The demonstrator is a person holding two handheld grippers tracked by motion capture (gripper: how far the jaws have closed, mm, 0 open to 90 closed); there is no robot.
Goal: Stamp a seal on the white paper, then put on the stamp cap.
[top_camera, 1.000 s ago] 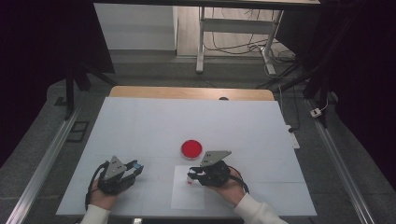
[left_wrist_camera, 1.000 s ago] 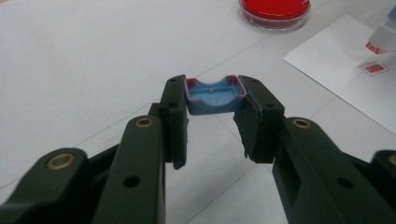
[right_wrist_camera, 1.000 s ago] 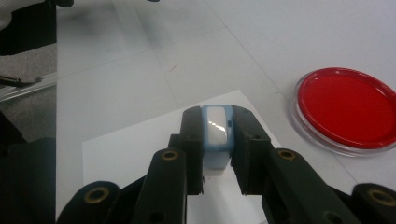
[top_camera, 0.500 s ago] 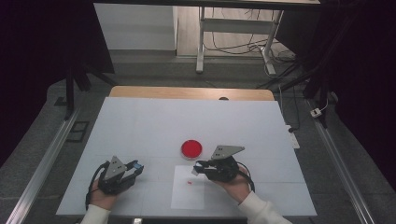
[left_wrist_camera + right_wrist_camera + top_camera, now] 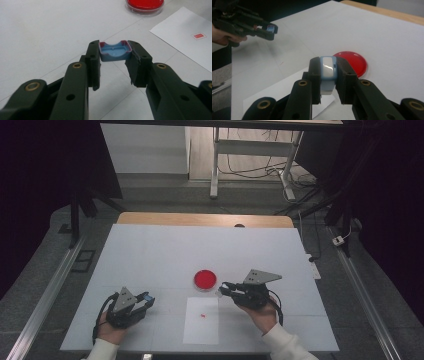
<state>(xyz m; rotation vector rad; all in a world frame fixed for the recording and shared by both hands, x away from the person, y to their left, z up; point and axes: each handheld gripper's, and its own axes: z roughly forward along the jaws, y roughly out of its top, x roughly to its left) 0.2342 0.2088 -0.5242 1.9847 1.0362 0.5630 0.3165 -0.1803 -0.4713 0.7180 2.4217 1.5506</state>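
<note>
left gripper [image 5: 145, 299] clamped on blue cap [image 5: 114, 50], near-left table [image 5: 150, 250], right gripper [image 5: 225, 289] gripping pale blue piece [image 5: 327, 72] beside red dish [image 5: 205, 279], paper sheet [image 5: 201, 330] near edge, far half open

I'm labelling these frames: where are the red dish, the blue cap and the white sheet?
red dish [image 5: 205, 279], high view, centre of its red top.
blue cap [image 5: 114, 51], left gripper view, its hollow inner face.
white sheet [image 5: 201, 330], high view, bare lower part.
</note>
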